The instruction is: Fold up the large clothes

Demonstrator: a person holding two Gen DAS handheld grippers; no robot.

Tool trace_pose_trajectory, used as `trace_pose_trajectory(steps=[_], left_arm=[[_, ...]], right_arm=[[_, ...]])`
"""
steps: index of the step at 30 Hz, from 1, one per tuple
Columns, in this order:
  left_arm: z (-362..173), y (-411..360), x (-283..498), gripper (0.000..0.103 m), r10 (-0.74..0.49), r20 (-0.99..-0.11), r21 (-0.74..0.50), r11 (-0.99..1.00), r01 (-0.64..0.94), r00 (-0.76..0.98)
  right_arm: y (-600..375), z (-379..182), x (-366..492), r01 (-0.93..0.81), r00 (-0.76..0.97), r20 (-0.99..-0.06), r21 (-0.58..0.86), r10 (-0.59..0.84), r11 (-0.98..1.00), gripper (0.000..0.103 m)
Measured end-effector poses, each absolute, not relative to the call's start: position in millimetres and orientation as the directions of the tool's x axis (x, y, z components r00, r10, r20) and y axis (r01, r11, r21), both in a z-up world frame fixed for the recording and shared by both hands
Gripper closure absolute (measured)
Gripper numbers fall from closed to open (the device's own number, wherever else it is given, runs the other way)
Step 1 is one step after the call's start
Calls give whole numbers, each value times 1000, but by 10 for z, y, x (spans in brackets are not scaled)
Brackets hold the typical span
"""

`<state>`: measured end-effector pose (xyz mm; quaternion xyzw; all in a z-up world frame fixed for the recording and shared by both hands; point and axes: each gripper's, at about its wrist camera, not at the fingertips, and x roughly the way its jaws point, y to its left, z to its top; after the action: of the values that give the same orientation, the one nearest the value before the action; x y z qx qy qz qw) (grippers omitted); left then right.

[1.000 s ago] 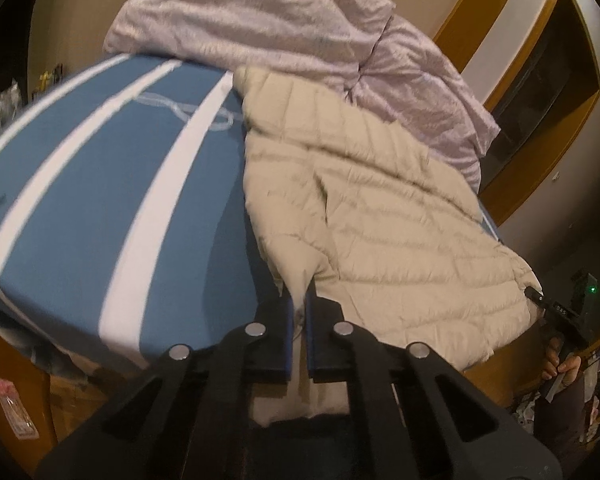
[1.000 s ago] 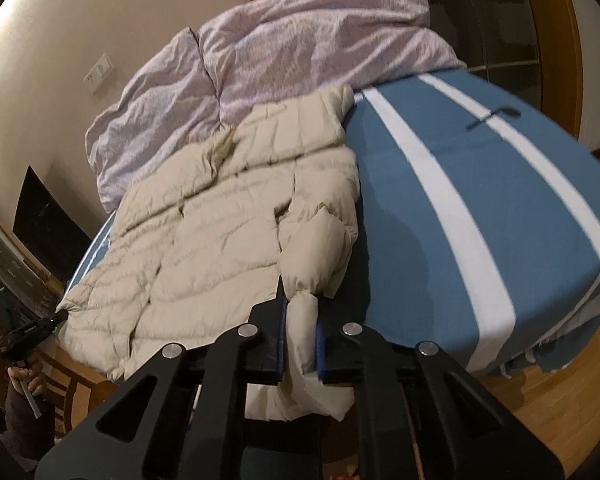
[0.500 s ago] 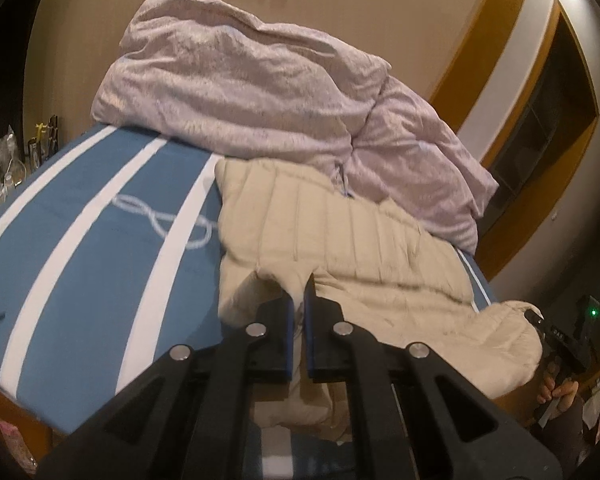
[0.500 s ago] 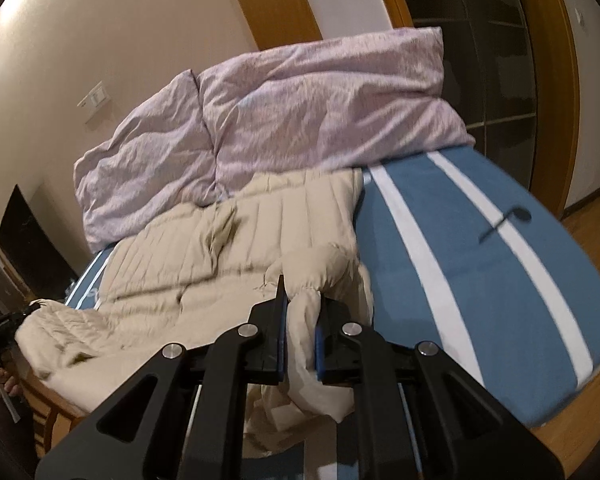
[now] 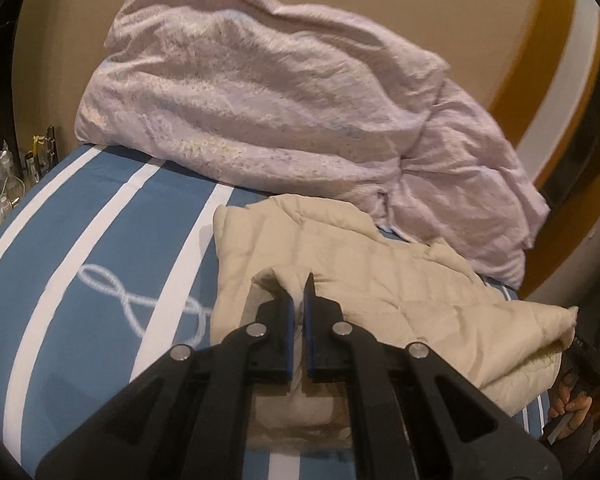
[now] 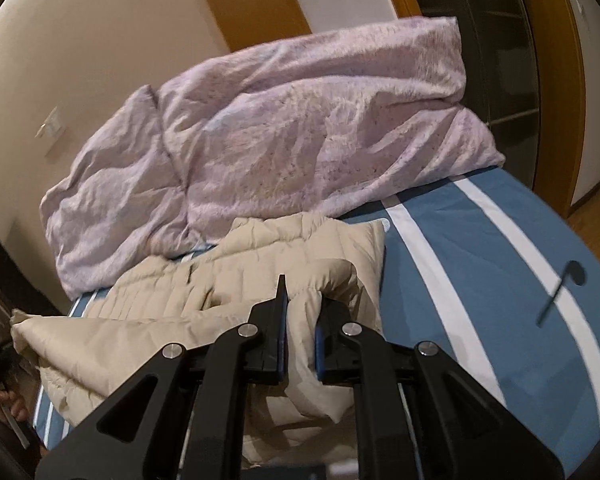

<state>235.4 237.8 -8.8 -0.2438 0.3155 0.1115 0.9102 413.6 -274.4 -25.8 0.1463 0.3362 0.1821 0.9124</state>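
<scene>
A cream quilted puffer jacket (image 5: pixel 400 292) lies on the blue bed with white stripes (image 5: pixel 100 264), its lower half doubled up over the rest. My left gripper (image 5: pixel 299 300) is shut on a fold of the jacket's edge. My right gripper (image 6: pixel 302 308) is shut on a thick fold of the same jacket (image 6: pixel 260 280), near its right side. The other gripper and its hand show at the edge of each wrist view, by the bed's foot. The jacket's underside is hidden.
A crumpled lilac duvet (image 5: pixel 292 112) is heaped at the head of the bed against the wall, touching the jacket's far end; it also shows in the right wrist view (image 6: pixel 300 128). Bottles (image 5: pixel 4 184) stand left of the bed. Wooden frames and dark glass doors (image 6: pixel 500 40) stand beyond.
Both grippers have carried the jacket's near hem up and forward toward the duvet, folding the jacket over itself. Both stay shut on it.
</scene>
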Motion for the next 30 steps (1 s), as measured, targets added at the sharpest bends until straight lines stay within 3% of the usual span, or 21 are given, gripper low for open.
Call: trace_pose_trajectory(steps=[9, 12, 15, 17, 18, 20, 23, 30], left_arm=[[-377, 2683, 3240, 99, 54, -677, -378, 830, -410, 734], [-478, 2730, 3470, 98, 49, -691, -378, 826, -419, 721], [-559, 2791, 3621, 95, 32, -700, -402, 808, -430, 713], [-595, 2833, 3701, 83, 16, -703, -423, 794, -436, 711], [-603, 2849, 3730, 78, 6, -704, -433, 788, -437, 710], [-580, 2879, 3752, 58, 10, -708, -435, 781, -448, 706], [-429, 2912, 3635, 41, 53, -690, -418, 785, -457, 722], [-115, 2905, 3234, 32, 97, -647, -404, 797, -448, 757]], right_arm=[[-2499, -523, 4937, -191, 685, -606, 386, 404, 903, 91], [-2461, -600, 5138, -168, 669, -622, 406, 406, 898, 83], [-2476, -684, 5341, -130, 640, -636, 463, 431, 877, 69], [-2512, -719, 5444, -112, 624, -619, 533, 477, 839, 36], [-2532, -708, 5468, -108, 627, -601, 564, 496, 819, 32], [-2556, -632, 5462, -116, 642, -571, 587, 511, 801, 28], [-2600, -449, 5341, -138, 681, -541, 567, 494, 812, 25], [-2653, -156, 4985, -183, 724, -499, 527, 477, 830, 25]])
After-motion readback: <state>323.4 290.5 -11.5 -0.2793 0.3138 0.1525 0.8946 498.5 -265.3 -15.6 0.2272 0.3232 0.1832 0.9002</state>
